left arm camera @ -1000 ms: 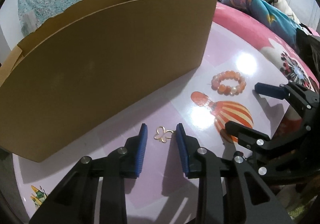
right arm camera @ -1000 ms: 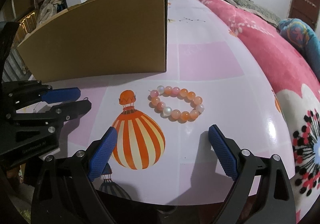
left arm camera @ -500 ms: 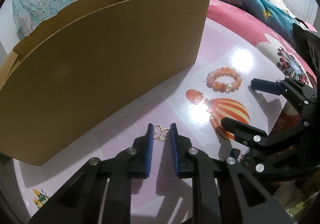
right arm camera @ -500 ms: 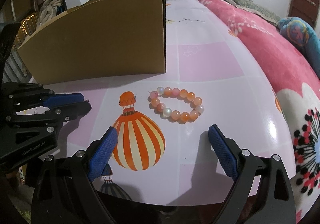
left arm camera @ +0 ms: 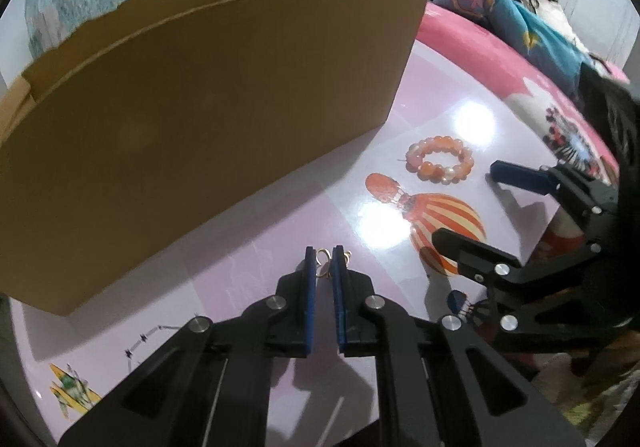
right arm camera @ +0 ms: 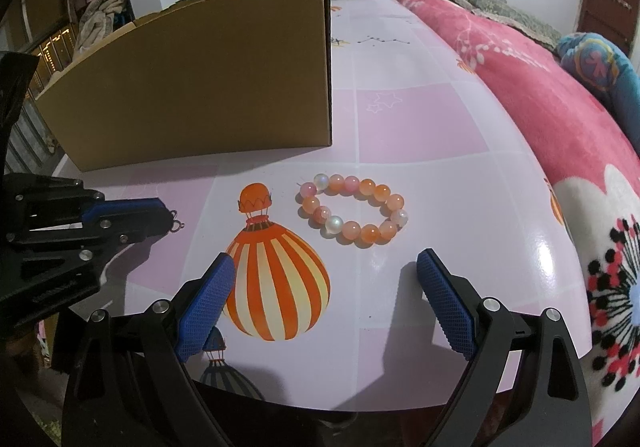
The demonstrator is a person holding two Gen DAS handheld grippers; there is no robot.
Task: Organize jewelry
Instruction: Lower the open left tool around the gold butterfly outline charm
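A small gold wire charm point(left arm camera: 322, 262) lies on the pink table, pinched between the blue pads of my left gripper point(left arm camera: 323, 256), which is shut on it; its loops stick out past the pads in the right wrist view point(right arm camera: 176, 222). An orange and pink bead bracelet point(left arm camera: 440, 164) lies to the right on the table, also seen in the right wrist view point(right arm camera: 353, 214). My right gripper point(right arm camera: 323, 279) is open and empty, just short of the bracelet. An open cardboard box point(left arm camera: 192, 99) stands behind both.
The box wall point(right arm camera: 200, 87) stands close behind the charm. The table's front edge point(right arm camera: 360, 403) is near my right gripper. A pink flowered blanket point(right arm camera: 560, 119) lies along the table's right side. A person point(left arm camera: 548, 7) lies far back on the bed.
My left gripper has closed step by step around the gold charm and now pinches it. The right gripper and the bracelet have not moved.
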